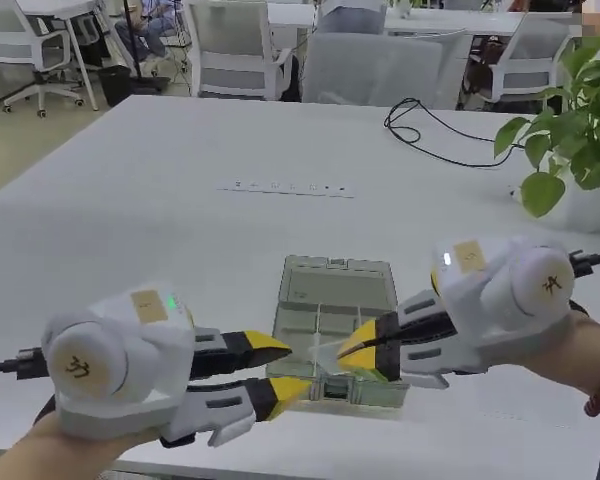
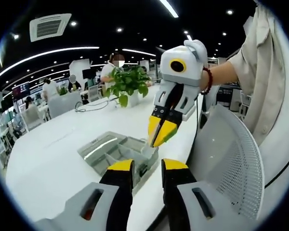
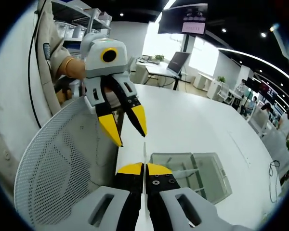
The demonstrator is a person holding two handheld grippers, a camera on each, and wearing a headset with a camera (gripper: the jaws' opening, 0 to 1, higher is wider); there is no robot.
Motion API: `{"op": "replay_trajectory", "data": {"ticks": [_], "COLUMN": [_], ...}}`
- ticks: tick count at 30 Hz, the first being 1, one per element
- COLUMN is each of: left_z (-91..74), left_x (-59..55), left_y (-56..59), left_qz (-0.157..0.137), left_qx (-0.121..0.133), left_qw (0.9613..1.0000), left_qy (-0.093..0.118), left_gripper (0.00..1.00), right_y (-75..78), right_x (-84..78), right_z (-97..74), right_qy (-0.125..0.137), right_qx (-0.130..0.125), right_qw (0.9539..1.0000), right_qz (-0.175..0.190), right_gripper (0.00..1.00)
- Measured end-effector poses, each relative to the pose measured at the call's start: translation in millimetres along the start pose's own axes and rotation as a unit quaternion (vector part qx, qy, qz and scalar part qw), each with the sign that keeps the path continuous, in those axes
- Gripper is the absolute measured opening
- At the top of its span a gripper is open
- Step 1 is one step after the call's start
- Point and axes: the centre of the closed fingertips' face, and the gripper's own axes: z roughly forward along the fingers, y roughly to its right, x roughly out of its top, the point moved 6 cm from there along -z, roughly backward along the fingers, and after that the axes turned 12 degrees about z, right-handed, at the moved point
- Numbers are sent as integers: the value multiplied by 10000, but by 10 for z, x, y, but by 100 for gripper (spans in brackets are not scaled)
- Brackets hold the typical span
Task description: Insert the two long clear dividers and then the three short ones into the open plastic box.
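White counter [image 1: 160, 200] up front, office chairs and desks behind it, and a potted plant [image 1: 565, 140] and a looping black cable [image 1: 430, 130] off to the right. Centre stage is the plastic box [image 1: 336, 268], lying open at the near edge of the counter, and it looks to have some partition lines across its inside already, though how many I can't count from here.

Now the action: the right hand-held gripper [image 1: 355, 352] is clenched on a clear divider [image 3: 144, 147], which stands as a thin edge from between its pinched jaws, and it hovers just over the near side of the box. Long piece or short one? Too glassy to tell. The left hand-held gripper [image 1: 292, 366] sits just beside the box's near left corner, jaws spread, grasping nothing.

So I read this as an insertion in progress, one divider on its way into its slot. The next move calls for squaring that sheet upright over its grooves and pressing it straight down. The free gripper may need to steady the box wall so the light box doesn't skate.
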Motion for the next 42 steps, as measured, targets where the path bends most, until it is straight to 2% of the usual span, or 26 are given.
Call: {"op": "replay_trajectory", "data": {"ticks": [6, 10, 15, 21, 27, 36, 42], "left_z": [-17, -19, -20, -36, -39, -36, -55], "left_x": [-49, -51, -81, -100, -127, -157, -156], "left_y": [-58, -96, -149, -187, -231, -216, -231], "left_qz": [-265, -357, -499, -724, -1028, -917, -983], "left_qx": [271, 415, 617, 689, 769, 791, 848], "left_qw": [9993, 9985, 9968, 9950, 9917, 9926, 9915], "left_qy": [-34, -6, -76, -27, 13, -107, -68], "left_gripper": [36, 42, 49, 55, 64, 68, 67], "right_y": [82, 199, 312, 421, 512, 620, 641], "right_x": [29, 64, 77, 77, 28, -62, -86], "right_z": [75, 134, 221, 301, 382, 466, 525], "right_qy": [-1, 41, 13, -9, -180, -414, -523], "right_qx": [-111, -320, -536, -660, -787, -859, -828], "right_qw": [9999, 9994, 9985, 9976, 9963, 9946, 9943], "right_qz": [48, 102, 135, 228, 298, 402, 417], "right_gripper": [2, 2, 2, 2, 2, 2, 2]}}
